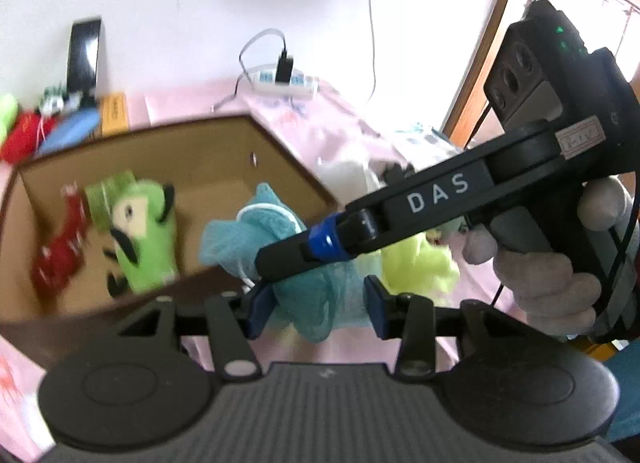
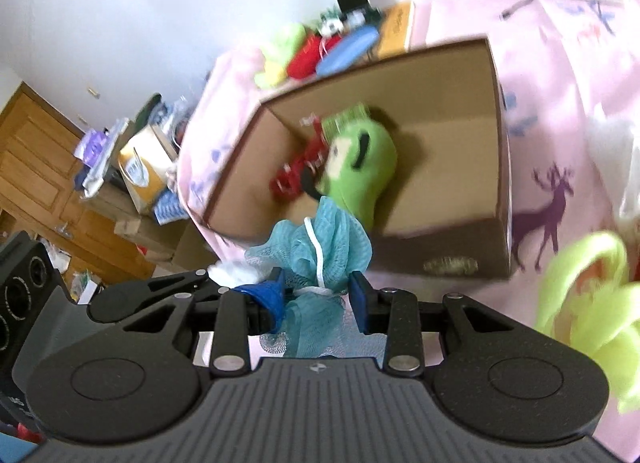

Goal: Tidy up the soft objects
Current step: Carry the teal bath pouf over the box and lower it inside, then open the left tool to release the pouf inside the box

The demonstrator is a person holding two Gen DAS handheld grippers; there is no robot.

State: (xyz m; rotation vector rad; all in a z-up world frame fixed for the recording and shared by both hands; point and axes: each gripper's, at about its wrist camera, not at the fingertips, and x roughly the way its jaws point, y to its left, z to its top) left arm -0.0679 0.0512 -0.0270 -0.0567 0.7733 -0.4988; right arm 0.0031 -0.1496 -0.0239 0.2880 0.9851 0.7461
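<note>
left gripper (image 1: 316, 305): clamps teal mesh bath pouf (image 1: 320, 303) | right gripper (image 2: 318, 301), lettered "DAS": clamps same pouf | open brown cardboard box (image 1: 276, 143): just beyond

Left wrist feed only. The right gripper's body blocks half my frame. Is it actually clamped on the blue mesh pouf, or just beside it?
Observer: Clamped. The right gripper pinches the blue mesh pouf right where its white cord gathers it.
Operator: That yellow-green thing behind the gripper, is it in the box?
Observer: No. The yellow-green soft item lies on the pink cloth, outside the box, off its right corner.
Operator: Anything past the cloth's far-left edge?
Observer: A cluttered wooden cabinet, lower than the cloth.
</note>
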